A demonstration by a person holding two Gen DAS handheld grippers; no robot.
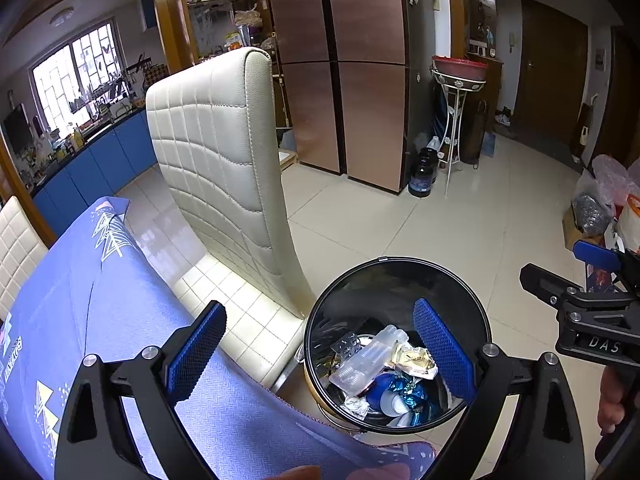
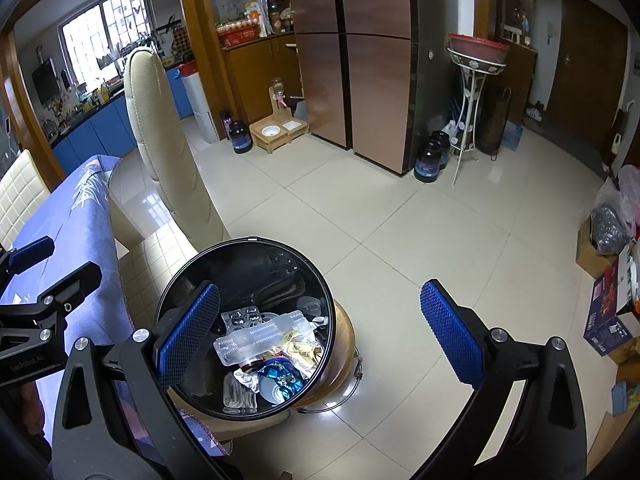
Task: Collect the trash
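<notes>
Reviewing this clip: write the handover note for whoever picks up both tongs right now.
Left tongs: open, empty, held above the table edge and the bin.
Right tongs: open, empty, over the bin's right side and the floor.
Trash bin: on the floor beside the blue-clothed table and the cream chair, no lid in sight. Inside: a clear plastic bottle, a blister pack, a gold wrapper, blue foil, crumpled silver foil.
Done: that trash is in the bin.
Left: no trash shows on the visible table; check the areas out of view before stopping.
</notes>
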